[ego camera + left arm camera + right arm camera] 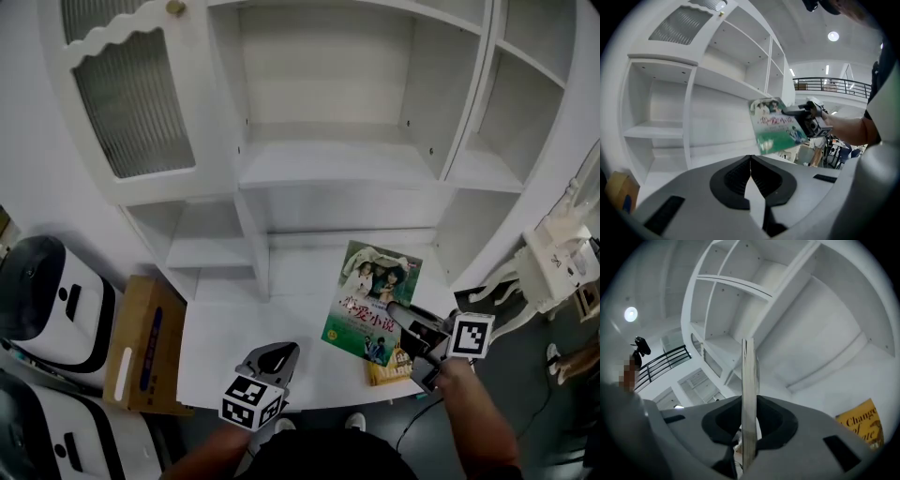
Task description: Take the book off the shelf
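Observation:
A thin book (373,302) with a green picture cover hangs over the white counter (234,347) in front of the shelf unit (328,159). My right gripper (398,311) is shut on the book's right edge. In the right gripper view the book (748,390) stands edge-on between the pads of the right gripper (749,406). My left gripper (281,354) rests low over the counter's front, shut with nothing in it. From the left gripper view, the left gripper (750,160) faces the book (774,125) and the right gripper (799,111) holding it, up to the right.
A yellow book (389,368) lies on the counter under my right gripper, also seen as the yellow book (860,425). A cardboard box (145,347) and two white machines (47,300) stand at left. A white chair (553,258) is at right. A ribbed-glass cabinet door (131,94) sits top left.

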